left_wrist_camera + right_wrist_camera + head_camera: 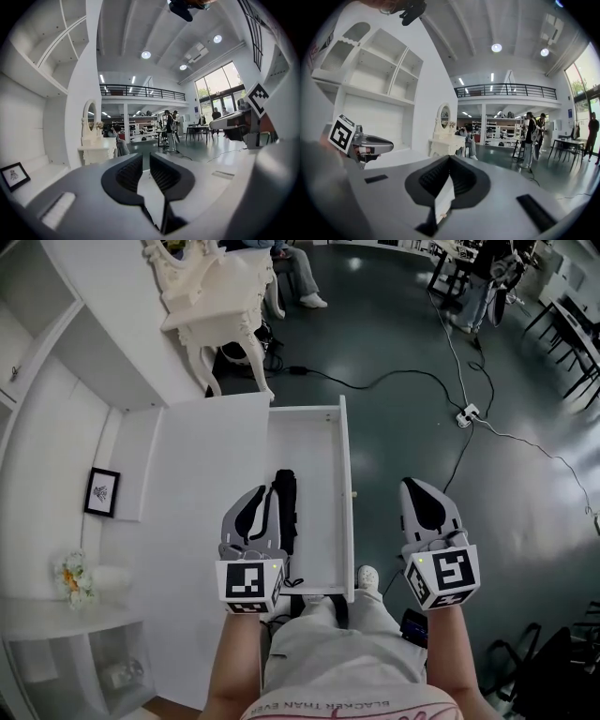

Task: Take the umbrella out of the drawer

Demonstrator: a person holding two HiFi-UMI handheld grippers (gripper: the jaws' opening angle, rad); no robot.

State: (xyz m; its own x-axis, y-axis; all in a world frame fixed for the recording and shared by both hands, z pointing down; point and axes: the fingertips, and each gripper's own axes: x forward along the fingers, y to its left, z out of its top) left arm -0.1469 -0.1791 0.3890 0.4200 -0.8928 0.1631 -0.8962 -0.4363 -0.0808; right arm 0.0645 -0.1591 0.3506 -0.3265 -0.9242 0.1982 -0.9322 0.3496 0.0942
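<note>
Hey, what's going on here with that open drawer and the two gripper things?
A person stands at an open white drawer, holding a gripper in each hand. A black folded umbrella lies inside the drawer and has not been picked up yet. Seen from above, the left gripper is over the drawer just beside the umbrella, with its jaws shut and nothing between them. The right gripper is outside the drawer, above the floor, also shut and empty.

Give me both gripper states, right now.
Left gripper: closed, holding nothing.
Right gripper: closed, holding nothing.
</note>
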